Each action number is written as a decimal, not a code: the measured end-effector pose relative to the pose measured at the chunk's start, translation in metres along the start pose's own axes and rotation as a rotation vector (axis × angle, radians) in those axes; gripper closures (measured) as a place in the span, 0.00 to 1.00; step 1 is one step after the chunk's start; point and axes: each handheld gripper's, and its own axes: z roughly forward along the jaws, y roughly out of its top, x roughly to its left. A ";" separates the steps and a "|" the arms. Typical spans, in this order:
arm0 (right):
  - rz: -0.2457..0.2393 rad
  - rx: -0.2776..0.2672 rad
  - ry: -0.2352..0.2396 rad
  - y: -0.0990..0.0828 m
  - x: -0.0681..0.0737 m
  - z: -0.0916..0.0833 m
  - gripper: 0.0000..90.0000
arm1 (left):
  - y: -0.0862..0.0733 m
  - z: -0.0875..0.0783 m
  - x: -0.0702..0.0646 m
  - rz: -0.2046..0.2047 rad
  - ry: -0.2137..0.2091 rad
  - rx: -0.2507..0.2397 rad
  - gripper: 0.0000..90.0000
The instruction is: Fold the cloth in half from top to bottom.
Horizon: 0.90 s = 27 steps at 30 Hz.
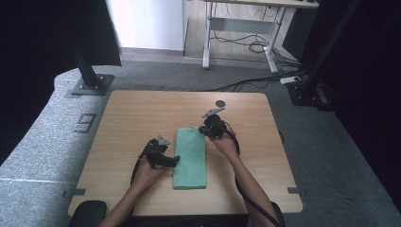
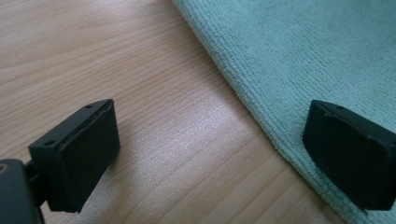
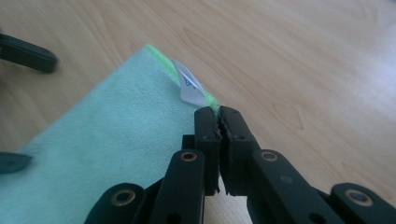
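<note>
Green cloth (image 1: 190,158) lies flat mid-table, folded into a narrow strip, long axis running from my side to the far side. Its far right corner is the key spot: I have the right gripper (image 3: 218,116) pressed together on that edge, a thin sliver of green showing between the jaw tips, right next to the white care tag (image 3: 189,87). So the cloth hangs off to the left and toward me from that claw, and any lift peels it back along its length.

Left gripper (image 2: 210,154) is spread wide, one jaw over bare table (image 2: 140,93), the other over the cloth's left edge, roughly halfway down the strip in the high view. Jaws straddle the hem but I judge they're not pinching anything.

Right hand is nearer the corner that matters; left is nearer the middle of the long side.

Hard to tell: how many layers the right jaws actually caught, since the tips cover the hem. Whether the left pads touch the fabric is unclear. In the high view the right gripper (image 1: 213,126) body hides the corner itself. Small dark disc (image 1: 220,102) sits on the table farther back, well apart.
</note>
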 end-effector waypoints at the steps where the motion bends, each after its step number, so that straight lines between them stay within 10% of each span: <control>1: -0.013 -0.008 0.001 0.002 0.002 -0.005 0.95 | 0.000 0.000 0.000 0.000 0.000 0.000 0.04; 27: -0.164 -0.134 0.111 -0.033 0.067 -0.092 0.95 | 0.000 0.000 0.000 -0.002 0.003 0.001 0.04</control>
